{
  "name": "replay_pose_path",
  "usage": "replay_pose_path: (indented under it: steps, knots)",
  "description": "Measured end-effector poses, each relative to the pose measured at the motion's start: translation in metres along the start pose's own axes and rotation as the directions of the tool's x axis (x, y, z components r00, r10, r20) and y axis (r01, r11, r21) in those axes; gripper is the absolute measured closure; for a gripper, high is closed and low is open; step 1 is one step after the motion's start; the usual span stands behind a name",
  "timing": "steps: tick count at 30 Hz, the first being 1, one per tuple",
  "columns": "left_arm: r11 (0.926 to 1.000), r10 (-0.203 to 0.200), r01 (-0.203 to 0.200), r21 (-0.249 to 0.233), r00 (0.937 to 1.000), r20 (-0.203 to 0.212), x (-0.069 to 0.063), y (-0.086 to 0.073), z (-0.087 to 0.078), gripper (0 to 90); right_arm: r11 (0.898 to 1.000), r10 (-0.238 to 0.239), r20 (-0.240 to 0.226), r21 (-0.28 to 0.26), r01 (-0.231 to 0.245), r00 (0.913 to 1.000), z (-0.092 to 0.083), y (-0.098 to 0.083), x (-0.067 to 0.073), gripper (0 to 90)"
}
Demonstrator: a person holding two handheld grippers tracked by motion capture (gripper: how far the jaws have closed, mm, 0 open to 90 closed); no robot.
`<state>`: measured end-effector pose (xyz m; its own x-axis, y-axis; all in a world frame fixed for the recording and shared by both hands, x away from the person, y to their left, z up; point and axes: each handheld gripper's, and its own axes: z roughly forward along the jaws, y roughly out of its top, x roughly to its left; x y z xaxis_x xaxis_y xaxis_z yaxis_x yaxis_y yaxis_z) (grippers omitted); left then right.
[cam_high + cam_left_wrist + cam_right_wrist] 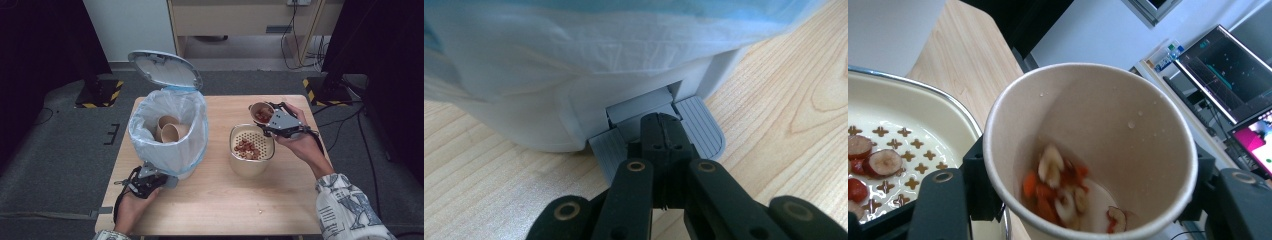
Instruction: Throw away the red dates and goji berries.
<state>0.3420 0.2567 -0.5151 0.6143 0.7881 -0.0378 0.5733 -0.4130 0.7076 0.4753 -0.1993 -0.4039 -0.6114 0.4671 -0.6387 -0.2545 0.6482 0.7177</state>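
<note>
Right gripper point(270, 120) clamps tan paper cup point(1090, 150) of fruit scraps, tilted just beyond cream perforated strainer bowl point(251, 145), mouth facing it. Left gripper point(663, 131), jaws together, presses white bin's grey pedal point(704, 127).

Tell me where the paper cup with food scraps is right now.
High view, right side: the paper cup is clamped in the right gripper, tilted above the far edge of the strainer container.
</note>
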Motion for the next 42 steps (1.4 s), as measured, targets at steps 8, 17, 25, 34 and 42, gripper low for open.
replay_pose_path:
  steps: [8,17,25,34,42]
  knots:
    - [1.0000,-0.002,0.002,0.001,1.0000,-0.004,-0.001,0.000,0.000,90.0,0.996,-0.089,0.011,0.020,0.089,0.9960,-0.005,0.004,0.005,32.5]
    - [1.0000,-0.002,0.002,0.001,1.0000,-0.004,0.000,0.000,0.000,90.0,0.987,-0.159,0.012,0.028,0.158,0.9873,-0.007,0.009,0.012,32.2]
    - [1.0000,-0.002,0.002,0.001,1.0000,-0.004,-0.001,0.000,0.000,90.0,0.980,-0.196,0.010,0.032,0.196,0.9805,-0.008,0.008,0.012,32.1]
    - [1.0000,-0.003,0.003,0.001,1.0000,-0.001,0.000,0.000,0.000,90.0,0.977,-0.210,-0.013,0.022,0.210,0.9777,-0.001,0.003,0.008,32.1]
    - [1.0000,0.001,-0.001,0.000,1.0000,0.001,0.000,0.000,0.000,90.0,0.978,-0.210,-0.021,0.019,0.210,0.9776,0.003,0.005,0.005,32.1]
